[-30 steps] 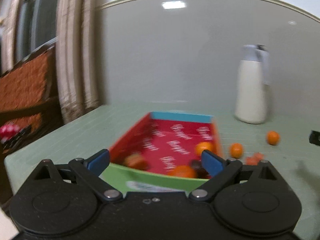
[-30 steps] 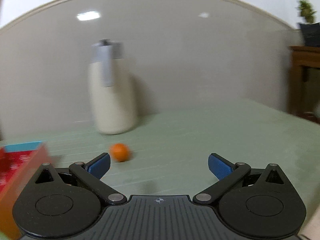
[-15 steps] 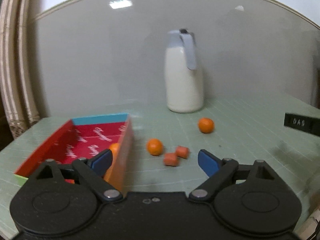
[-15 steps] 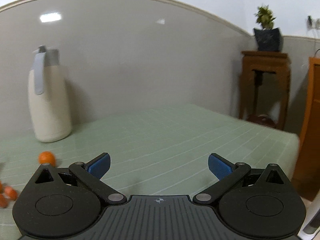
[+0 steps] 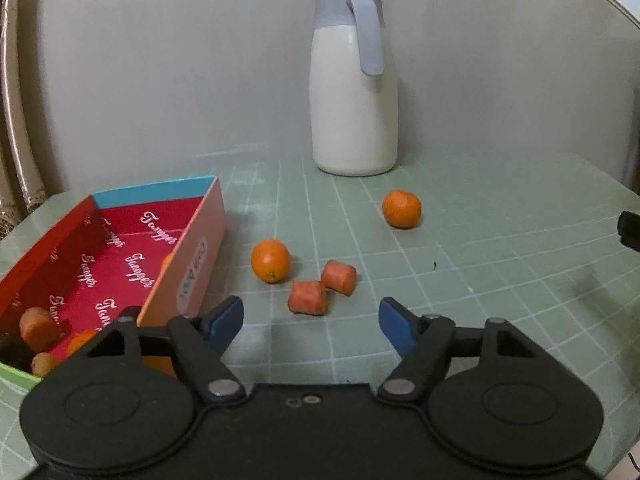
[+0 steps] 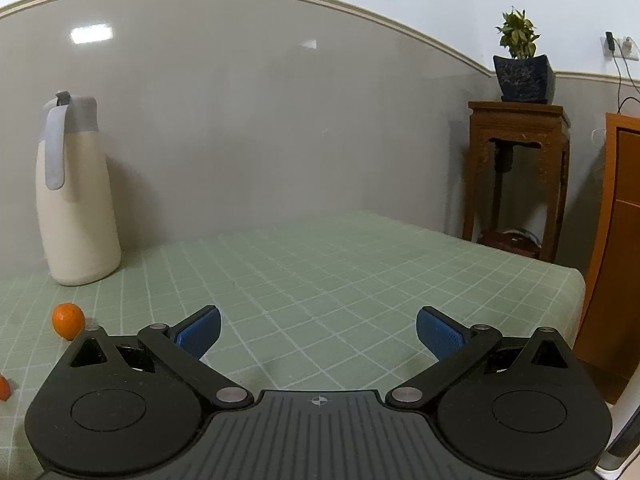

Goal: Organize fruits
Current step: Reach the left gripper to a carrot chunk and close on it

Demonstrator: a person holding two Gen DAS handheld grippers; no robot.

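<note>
A red box [image 5: 120, 248] with a blue end wall lies at the left and holds several orange fruits and carrot pieces. On the green mat, two carrot chunks [image 5: 308, 297] [image 5: 339, 277] lie just ahead of my open, empty left gripper [image 5: 311, 322]. An orange [image 5: 271, 260] sits beside the box. A second orange [image 5: 401, 208] lies farther right; it also shows in the right wrist view [image 6: 68, 319]. My right gripper [image 6: 318, 330] is open and empty over bare mat.
A cream jug with a grey lid [image 5: 354, 92] stands at the back by the wall [image 6: 76, 196]. The table's right edge [image 6: 576, 280] drops off near a wooden stand with a potted plant [image 6: 520, 160]. A curtain [image 5: 12, 100] hangs left.
My left gripper has swung right from over the box to face the loose carrot chunks and oranges. My right gripper has swung right, away from the box and jug.
</note>
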